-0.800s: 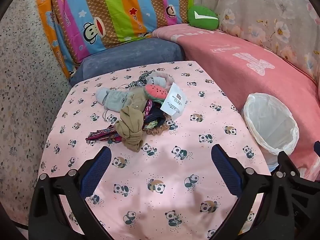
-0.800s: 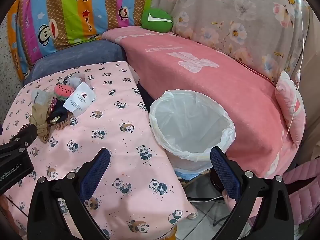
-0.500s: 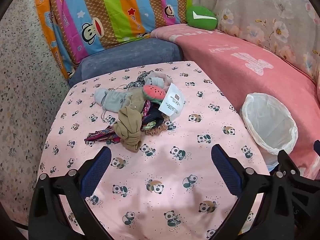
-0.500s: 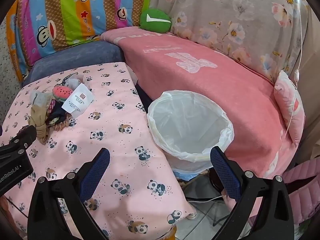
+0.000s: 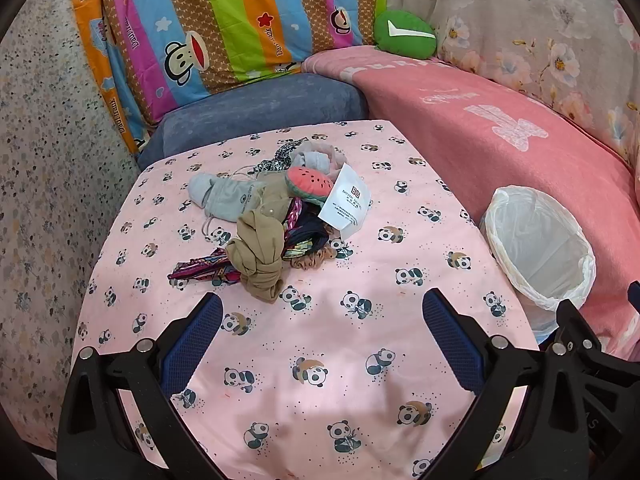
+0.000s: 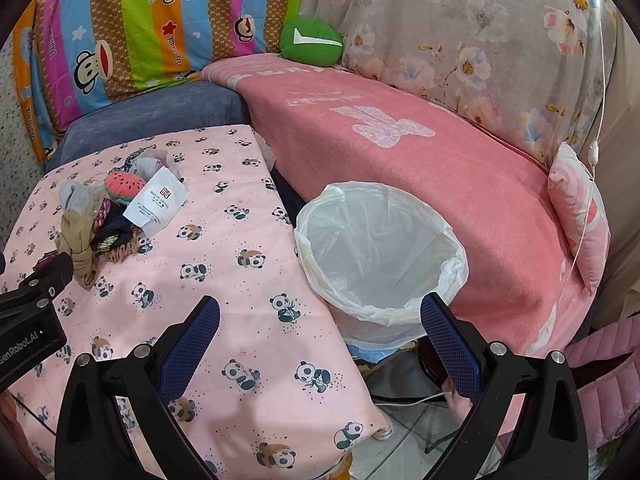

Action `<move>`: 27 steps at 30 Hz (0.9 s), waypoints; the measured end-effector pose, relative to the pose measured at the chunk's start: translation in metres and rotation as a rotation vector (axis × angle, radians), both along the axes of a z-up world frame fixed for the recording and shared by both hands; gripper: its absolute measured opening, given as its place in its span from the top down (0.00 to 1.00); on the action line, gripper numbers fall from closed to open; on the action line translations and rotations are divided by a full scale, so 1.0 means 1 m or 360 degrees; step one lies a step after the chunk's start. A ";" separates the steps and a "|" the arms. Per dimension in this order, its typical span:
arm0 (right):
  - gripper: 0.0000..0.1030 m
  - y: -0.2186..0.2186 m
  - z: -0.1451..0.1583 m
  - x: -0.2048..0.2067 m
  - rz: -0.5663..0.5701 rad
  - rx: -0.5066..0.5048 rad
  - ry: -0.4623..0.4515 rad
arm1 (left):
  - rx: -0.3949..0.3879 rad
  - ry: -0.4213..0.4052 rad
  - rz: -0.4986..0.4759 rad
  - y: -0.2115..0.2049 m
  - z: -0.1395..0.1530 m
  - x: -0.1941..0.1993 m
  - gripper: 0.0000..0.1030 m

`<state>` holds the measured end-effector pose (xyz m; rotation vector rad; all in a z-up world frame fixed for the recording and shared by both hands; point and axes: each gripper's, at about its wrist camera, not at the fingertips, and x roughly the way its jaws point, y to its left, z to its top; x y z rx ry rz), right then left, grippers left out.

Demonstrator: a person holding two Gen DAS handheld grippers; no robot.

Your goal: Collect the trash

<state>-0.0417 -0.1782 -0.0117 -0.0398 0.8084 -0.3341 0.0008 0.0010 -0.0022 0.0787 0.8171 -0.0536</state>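
Hovering wide apart and empty, left claw over table (right claw likewise, near bin).

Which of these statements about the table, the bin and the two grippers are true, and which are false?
1. The bin holds trash. False: its white liner shows nothing inside.
2. The white tag lies on the pile. True.
3. The left gripper is shut on a cloth. False: it is open and holds nothing.
4. The right gripper is open. True.
5. The bin stands on the table. False: it stands beside the table, lower down.
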 end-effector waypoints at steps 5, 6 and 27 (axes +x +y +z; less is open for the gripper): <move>0.07 0.000 0.001 0.000 -0.0003 -0.0003 -0.0001 | 0.0001 0.0001 0.0000 0.000 0.000 0.000 0.07; 0.07 0.001 0.000 0.001 -0.0003 -0.0005 0.0001 | 0.0000 0.0002 0.0000 0.000 0.000 0.000 0.07; 0.07 0.001 0.003 0.000 -0.0009 -0.0014 -0.0009 | -0.0001 -0.0002 0.0000 0.000 0.000 0.000 0.07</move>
